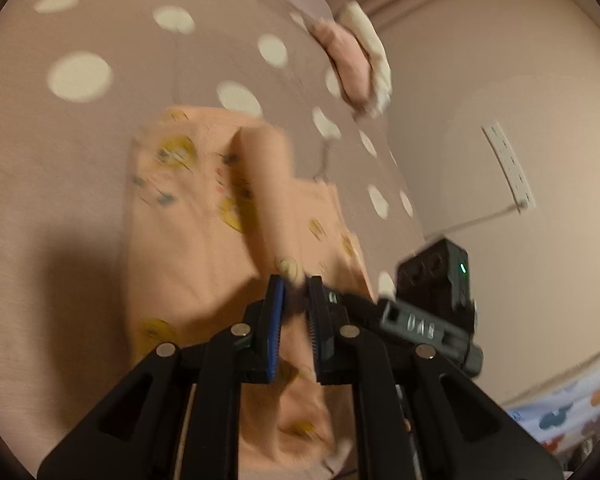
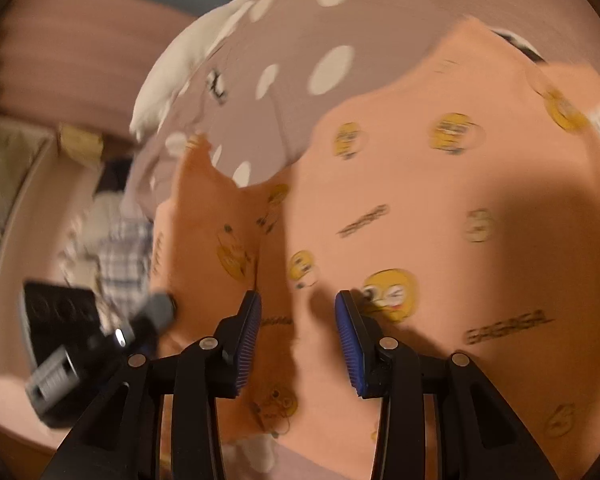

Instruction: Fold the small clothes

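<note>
Peach cotton with yellow smiley faces is what we are folding: a small peach shirt (image 1: 204,216) lying on the soft pinkish-brown spread with big cream dots (image 1: 80,76).

On the left side, our left gripper (image 1: 298,300) has its 2 blue-padded jaws close together. A bit of the peach cloth sits between them, but the picture is blurry, so we cannot tell if the pads truly press on it. From this gripper the shirt runs away up the picture, long and narrow, with 1 flap already turned over along its middle.

On the right side, our right gripper (image 2: 298,316) has its jaws spread apart, and nothing is pinched. The peach shirt (image 2: 440,208) lies flat right under and ahead of it, reaching far off to the right of the view. The other gripper shows low on the left of this view.

We think the next move turns on this: the shirt's long way points away from both grippers, and the left hand is nearer to the turned-over flap, so it should lead the fold.
</note>
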A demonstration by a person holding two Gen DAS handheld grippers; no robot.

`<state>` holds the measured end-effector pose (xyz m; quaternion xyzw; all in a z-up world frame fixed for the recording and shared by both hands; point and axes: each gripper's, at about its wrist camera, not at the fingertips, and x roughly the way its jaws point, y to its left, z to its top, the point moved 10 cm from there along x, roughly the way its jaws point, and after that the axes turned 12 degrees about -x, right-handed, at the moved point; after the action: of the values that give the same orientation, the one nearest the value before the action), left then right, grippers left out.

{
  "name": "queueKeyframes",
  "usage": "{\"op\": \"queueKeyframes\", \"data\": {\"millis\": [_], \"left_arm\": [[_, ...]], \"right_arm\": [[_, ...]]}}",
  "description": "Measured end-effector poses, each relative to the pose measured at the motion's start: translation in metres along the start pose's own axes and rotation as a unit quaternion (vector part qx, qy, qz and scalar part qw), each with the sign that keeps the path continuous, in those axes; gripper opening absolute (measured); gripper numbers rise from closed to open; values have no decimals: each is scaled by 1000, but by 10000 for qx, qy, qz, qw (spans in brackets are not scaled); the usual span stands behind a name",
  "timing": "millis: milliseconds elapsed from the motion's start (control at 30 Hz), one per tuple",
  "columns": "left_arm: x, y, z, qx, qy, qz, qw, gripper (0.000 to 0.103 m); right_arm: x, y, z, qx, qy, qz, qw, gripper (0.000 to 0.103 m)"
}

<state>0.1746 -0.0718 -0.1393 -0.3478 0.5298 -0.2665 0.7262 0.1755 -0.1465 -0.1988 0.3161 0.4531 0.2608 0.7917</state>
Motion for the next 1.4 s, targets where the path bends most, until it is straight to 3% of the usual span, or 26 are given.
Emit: {"op": "queueKeyframes", "data": {"millis": [167, 400, 533, 633, 700, 800, 933, 1167, 1233, 1300, 1400], "left_arm": [[8, 7, -17, 10, 203, 77, 9998, 25], [-32, 25, -33, -6, -132, 141, 9998, 49], [-56, 40, -44, -152, -404, 142, 9990, 50], [-65, 53, -48, -249, -564, 266, 9977, 57], [-65, 60, -49, -350, -556, 288, 9974, 57], [-59, 64, -52, -432, -508, 296, 9973, 57], [-48, 61, -58, -321, -448, 404, 9977, 57], [-31, 57, -77, -112, -246, 493, 9984, 57], [-33, 59, -77, -125, -263, 492, 9984, 57], [-35, 62, -78, -167, -277, 493, 9983, 57], [-41, 70, -79, -241, -330, 604, 9973, 57]], "right_arm": [[-5, -8, -1, 361, -7, 283, 9989, 43], [0, 0, 1, 295, 126, 317, 9990, 58], [6, 8, 3, 69, 236, 141, 9996, 64], [10, 10, 3, -116, 309, -64, 9994, 64], [10, 12, 3, -204, 287, -153, 9993, 64], [12, 16, 3, -136, 293, 74, 9994, 64], [25, 16, 0, -309, 487, -188, 9982, 64], [39, 34, 3, -879, 564, -295, 9941, 64], [42, 34, 2, -1020, 558, -426, 9923, 54], [42, 30, 1, -1090, 559, -548, 9910, 34], [39, 27, 0, -1164, 521, -620, 9899, 18]]}}
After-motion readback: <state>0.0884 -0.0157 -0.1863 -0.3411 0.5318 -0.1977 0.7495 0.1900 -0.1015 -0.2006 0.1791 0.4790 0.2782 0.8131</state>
